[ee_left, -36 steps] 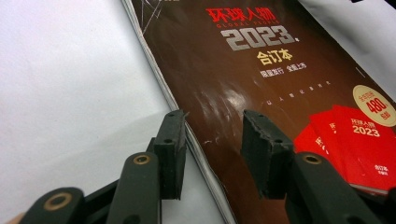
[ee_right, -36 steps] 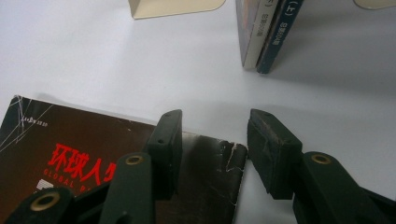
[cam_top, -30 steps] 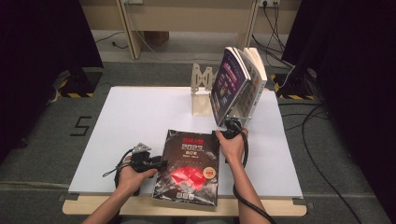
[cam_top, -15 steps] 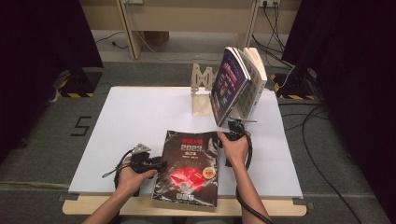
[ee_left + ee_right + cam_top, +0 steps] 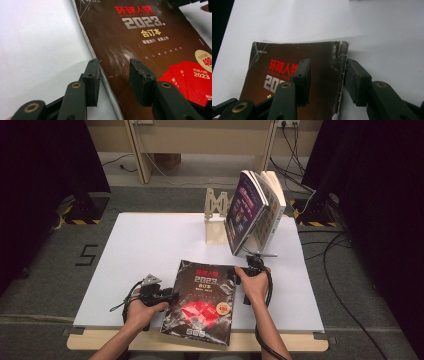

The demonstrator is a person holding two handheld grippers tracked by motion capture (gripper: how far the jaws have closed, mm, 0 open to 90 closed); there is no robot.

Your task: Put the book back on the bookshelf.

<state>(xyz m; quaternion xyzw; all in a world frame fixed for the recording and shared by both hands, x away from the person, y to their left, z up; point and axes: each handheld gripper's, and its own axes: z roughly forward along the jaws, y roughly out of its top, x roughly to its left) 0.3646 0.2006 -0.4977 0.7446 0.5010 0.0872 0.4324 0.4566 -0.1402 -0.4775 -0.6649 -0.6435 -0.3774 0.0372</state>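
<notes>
A dark magazine-style book (image 5: 200, 305) with a red design and "2023" on its cover lies flat near the table's front edge. My left gripper (image 5: 167, 296) is at its left edge. In the left gripper view the left gripper (image 5: 114, 62) straddles the spine of the book (image 5: 150, 45), one jaw over the table and one over the cover, with neither pressing. My right gripper (image 5: 242, 270) is at the book's far right corner. Its jaws have just been opening. In the right gripper view the right gripper (image 5: 328, 61) straddles the worn right edge of the book (image 5: 319, 52), loosely.
A white sheet (image 5: 150, 240) covers the table. At the back right, a light wooden stand (image 5: 217, 217) has up to three books (image 5: 252, 215) propped upright and leaning beside it. The book's near end overhangs the wooden front edge (image 5: 100, 340). Cables trail on the floor.
My right hand has shifted slightly at the book's far right corner. The left hand and the book have stayed in place.
</notes>
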